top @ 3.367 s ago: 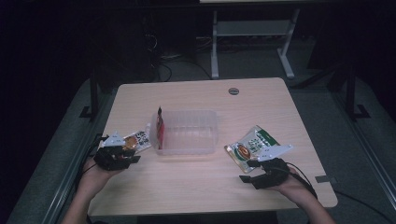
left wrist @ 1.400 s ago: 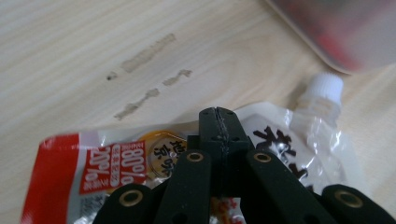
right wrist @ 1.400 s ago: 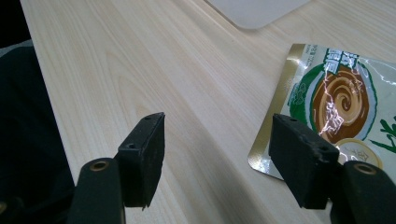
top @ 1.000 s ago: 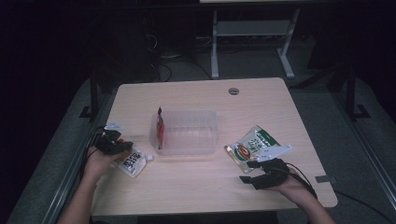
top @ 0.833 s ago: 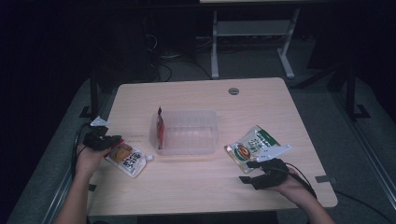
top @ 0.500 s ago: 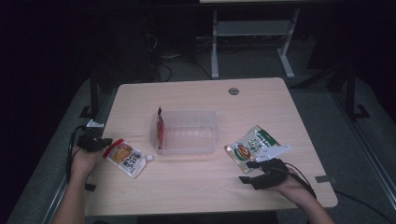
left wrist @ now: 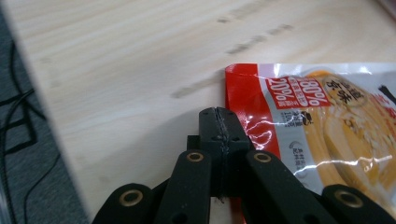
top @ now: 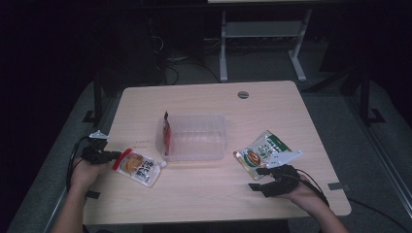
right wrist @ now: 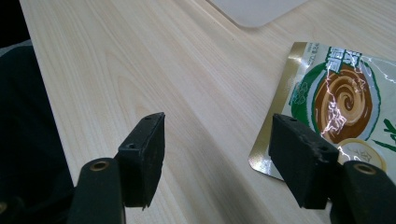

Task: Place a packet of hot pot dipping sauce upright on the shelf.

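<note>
glossy foil pouches [left wrist: 327, 126] [right wrist: 345, 102] lie on a matt pale wood-grain table [top: 204, 194] beside a clear plastic tub [top: 197, 138].

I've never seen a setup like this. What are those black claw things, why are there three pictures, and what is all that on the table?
No robot here: a person at a light wooden table holds a black two-jaw hand tool in each hand. One picture comes from a camera overhead; each of the other two comes from a camera riding on one tool, looking along its jaws.

The left gripper is shut, its tips at the red edge of a shiny orange-and-red food pouch; whether it pinches that edge I can't tell. The right gripper is open and holds nothing; it rests beside a green-and-white food pouch. Between them stands a clear plastic tub with a red packet upright inside it.
</note>
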`<state>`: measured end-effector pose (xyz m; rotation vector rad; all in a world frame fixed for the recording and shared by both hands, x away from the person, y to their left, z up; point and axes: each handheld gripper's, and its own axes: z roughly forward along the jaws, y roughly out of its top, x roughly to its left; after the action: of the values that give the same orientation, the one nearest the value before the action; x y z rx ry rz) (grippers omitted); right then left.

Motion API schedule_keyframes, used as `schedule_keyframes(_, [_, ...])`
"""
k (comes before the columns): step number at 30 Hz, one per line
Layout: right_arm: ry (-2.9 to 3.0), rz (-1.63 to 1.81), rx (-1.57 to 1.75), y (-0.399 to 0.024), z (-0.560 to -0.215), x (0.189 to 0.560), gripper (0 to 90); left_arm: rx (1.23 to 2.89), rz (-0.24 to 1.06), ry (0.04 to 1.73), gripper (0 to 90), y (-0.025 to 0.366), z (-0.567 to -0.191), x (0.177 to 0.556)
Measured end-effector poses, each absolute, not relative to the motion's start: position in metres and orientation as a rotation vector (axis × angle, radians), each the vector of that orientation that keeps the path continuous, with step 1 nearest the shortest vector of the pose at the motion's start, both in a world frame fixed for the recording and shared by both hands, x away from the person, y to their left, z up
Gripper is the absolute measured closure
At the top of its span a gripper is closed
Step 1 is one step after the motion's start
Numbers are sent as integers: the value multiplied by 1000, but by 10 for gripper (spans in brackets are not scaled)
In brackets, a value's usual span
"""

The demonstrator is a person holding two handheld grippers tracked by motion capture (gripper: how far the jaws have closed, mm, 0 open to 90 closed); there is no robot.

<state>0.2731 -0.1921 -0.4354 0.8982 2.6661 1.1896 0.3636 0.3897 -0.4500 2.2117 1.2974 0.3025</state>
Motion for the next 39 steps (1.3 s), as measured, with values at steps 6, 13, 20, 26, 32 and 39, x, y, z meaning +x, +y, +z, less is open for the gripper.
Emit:
schedule_keyframes(6, [2664,1190,893,-192,-435,272,354,2276,243,1216,900,368,-447,353])
schedule_keyframes(13, [2663,1192,892,-192,-434,272,354,2328,206,1124,899,346,-444,332])
schedule_keyframes(20, [2664,1192,878,-191,-433,272,354,2372,181,1023,899,317,-443,316])
schedule_keyframes(26, [2666,1190,867,-190,-433,272,354,2378,157,927,899,283,-440,303])
schedule_keyframes(32, [2669,1195,872,-189,-433,271,354,2395,144,825,899,254,-437,296])
schedule_keyframes(39, [2672,1193,859,-188,-433,271,354,2394,136,740,898,236,-431,296])
